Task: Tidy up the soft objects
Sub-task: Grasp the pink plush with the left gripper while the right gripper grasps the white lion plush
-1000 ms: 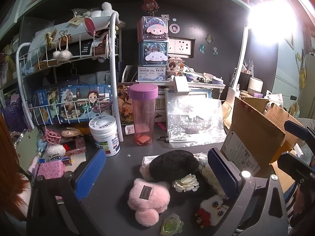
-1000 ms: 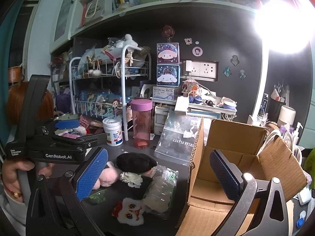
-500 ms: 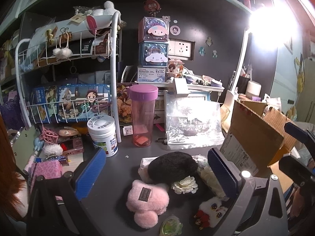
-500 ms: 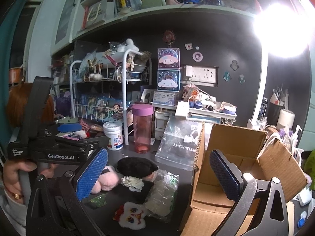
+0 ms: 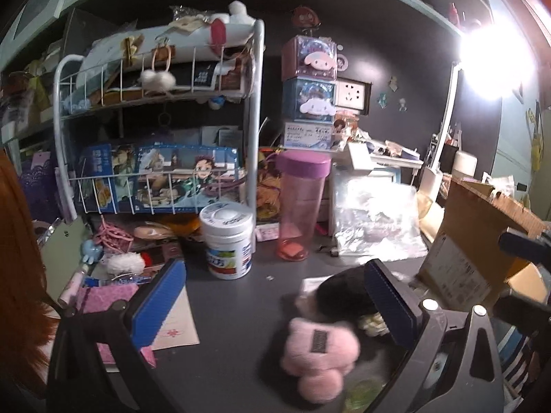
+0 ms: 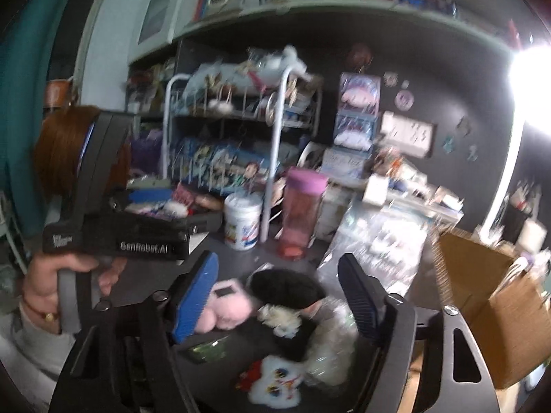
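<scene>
On the dark desk (image 5: pixel 220 361), near its front edge, lies a cluster of soft items: pink plush (image 5: pixel 318 351), black pouf (image 6: pixel 284 287), white flower (image 6: pixel 280 318), and a white plush face (image 6: pixel 275 383) with red trim. The pink plush touches the black pouf; the flower lies just beside both. Both views are motion-blurred.

Left gripper (image 5: pixel 272 304): jaws wide apart, nothing between the pads; it hangs above the desk to the left of the pink plush. Right gripper (image 6: pixel 279 299): jaws likewise spread and empty, framing the pink plush and black pouf from above; contact cannot be confirmed.

Handling, as judged: the plush items look light, compressible and non-slip, so a pinch across the thickest part of the body should hold. The flower seems delicate; a grip at its base would suit it better than one on the petals.

Containers: cardboard box (image 6: pixel 482 296), flaps open, stands at the right of the cluster; its interior is not visible. A pink cup (image 5: pixel 301 203) with a purple lid holds a small reddish object at the bottom. A white jar (image 5: pixel 229 241) stands capped beside it.
</scene>
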